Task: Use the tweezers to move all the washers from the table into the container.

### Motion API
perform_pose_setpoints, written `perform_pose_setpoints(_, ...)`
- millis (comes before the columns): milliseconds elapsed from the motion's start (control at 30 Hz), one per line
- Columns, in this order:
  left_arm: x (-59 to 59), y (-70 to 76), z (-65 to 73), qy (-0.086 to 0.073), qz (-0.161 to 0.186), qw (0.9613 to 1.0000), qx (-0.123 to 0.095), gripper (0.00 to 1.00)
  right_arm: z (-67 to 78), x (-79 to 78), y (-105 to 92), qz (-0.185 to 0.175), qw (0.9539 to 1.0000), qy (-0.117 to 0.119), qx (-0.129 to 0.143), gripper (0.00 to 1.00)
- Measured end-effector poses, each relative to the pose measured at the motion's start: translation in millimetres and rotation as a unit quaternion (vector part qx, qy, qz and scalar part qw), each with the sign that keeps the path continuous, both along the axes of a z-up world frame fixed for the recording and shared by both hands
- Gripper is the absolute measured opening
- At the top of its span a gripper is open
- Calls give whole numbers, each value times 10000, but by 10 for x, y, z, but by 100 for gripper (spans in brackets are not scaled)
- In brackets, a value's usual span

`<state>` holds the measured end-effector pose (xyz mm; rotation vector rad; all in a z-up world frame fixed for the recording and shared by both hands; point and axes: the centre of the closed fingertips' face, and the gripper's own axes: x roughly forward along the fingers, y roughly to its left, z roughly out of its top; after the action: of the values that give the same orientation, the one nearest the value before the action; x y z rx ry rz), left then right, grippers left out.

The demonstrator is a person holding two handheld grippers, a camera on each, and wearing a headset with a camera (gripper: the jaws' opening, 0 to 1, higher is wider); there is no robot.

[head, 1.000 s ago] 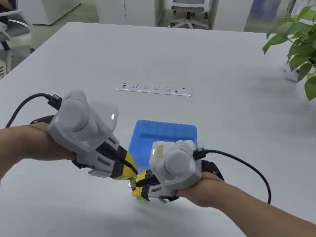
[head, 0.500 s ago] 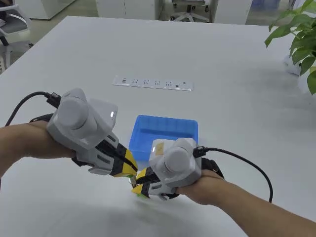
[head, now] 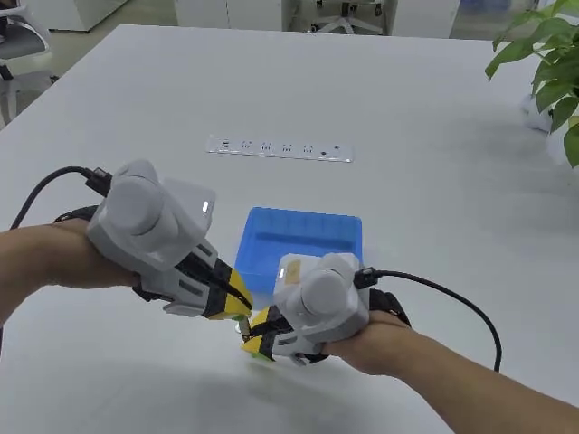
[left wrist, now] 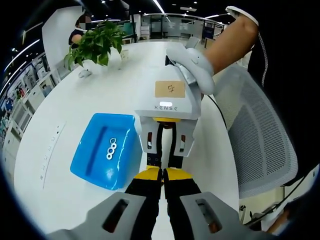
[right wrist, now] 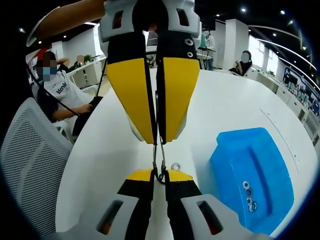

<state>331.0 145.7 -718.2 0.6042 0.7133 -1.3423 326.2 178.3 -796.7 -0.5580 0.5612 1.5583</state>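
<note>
right gripper (right wrist: 159, 176): your jaws are pinched on the tweezers (right wrist: 159, 159).
left gripper (left wrist: 162, 175): nose to nose with your right, jaws clamped on the same tweezers from the opposite end.
loose washer (right wrist: 175, 166): flat on the table (head: 434, 181), just beside the tweezers.
container (head: 303, 237): blue, just past your grippers.
washers inside (left wrist: 111, 149): short row on the container floor.
power strip (head: 276, 149): beyond the container.
plant (head: 543, 63): far right edge.

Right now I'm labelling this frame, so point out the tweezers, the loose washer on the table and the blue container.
tweezers (right wrist: 158, 160): right gripper view, on the thin metal legs.
washer (right wrist: 175, 166): right gripper view, on its ring.
blue container (right wrist: 232, 150): right gripper view, on its bare near wall.
</note>
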Motion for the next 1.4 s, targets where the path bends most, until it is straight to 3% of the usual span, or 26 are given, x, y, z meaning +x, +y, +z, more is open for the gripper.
perform_pose_setpoints(600,-26,0,16,3,-9,10000,1,6,15,-14,-10,-1,10000,9,-34,9)
perform_pose_setpoints(1400,-36,-17,297,-122,55,9999,-96,6,289,4,-34,124,9996,-261,-27,9)
